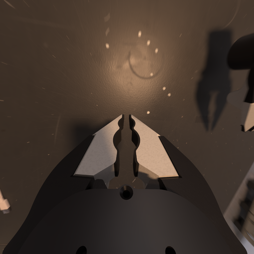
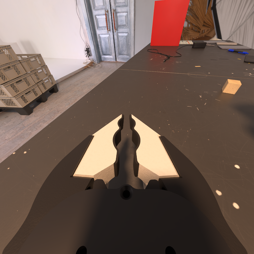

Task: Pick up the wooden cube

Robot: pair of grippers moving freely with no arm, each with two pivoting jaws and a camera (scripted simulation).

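The wooden cube is a pale block that rests on the dark table, ahead and well to the right of my right gripper. The right gripper hovers above the table with its jaws almost together and nothing between them. My left gripper points down at the table, jaws also almost together and empty. The cube does not show in the left wrist view. Part of the right gripper, a pale finger, shows at the right edge of the left wrist view.
A red board stands at the table's far end, with a black cable, a black adapter and a blue pen nearby. The table's left edge drops to a wooden floor with stacked crates. A white plug lies at the left.
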